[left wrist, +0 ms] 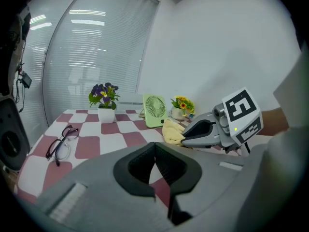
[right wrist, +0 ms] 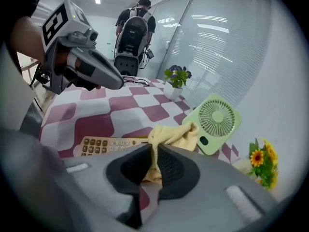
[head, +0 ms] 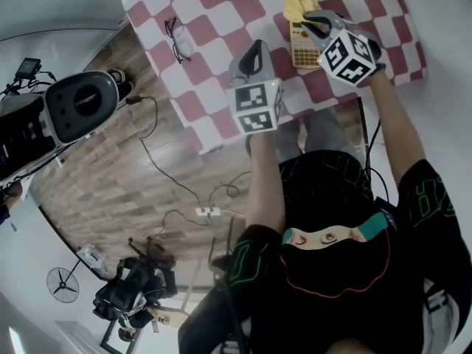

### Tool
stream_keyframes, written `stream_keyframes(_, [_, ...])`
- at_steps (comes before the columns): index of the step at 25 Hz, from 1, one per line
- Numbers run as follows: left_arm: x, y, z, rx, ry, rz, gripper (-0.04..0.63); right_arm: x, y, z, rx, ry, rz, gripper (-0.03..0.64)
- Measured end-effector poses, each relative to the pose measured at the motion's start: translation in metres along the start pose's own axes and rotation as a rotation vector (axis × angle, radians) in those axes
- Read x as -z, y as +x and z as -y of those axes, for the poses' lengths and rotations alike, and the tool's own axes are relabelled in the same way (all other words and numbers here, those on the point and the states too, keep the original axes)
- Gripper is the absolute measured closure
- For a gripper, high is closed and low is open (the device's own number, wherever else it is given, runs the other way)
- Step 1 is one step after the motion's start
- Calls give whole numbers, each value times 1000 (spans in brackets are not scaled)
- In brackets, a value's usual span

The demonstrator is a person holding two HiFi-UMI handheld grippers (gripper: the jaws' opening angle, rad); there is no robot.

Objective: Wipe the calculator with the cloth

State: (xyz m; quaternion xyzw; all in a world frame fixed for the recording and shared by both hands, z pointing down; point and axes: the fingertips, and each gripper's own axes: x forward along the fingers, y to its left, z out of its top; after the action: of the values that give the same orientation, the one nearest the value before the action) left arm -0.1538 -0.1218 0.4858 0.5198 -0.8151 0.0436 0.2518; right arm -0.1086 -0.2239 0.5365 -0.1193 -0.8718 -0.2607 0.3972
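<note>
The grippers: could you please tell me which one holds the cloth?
The right gripper, shut on the yellow cloth; the left gripper is shut on nothing.

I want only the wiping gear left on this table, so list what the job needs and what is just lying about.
For the job: calculator; cloth, clamped in the right gripper.

Lying about: glasses; fan; purple flowers; yellow flowers. The left gripper is shut on nothing.
</note>
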Motion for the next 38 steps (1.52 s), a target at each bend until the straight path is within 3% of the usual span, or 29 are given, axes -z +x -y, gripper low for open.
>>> stream_keyframes(12, [-3, -3, -1, 61, 16, 5, 584, 4, -8, -34, -64, -5, -74, 580])
stream_keyframes(38, [5, -10, -5, 79, -13, 9, 584, 5, -41, -102, -187, -27, -88, 580])
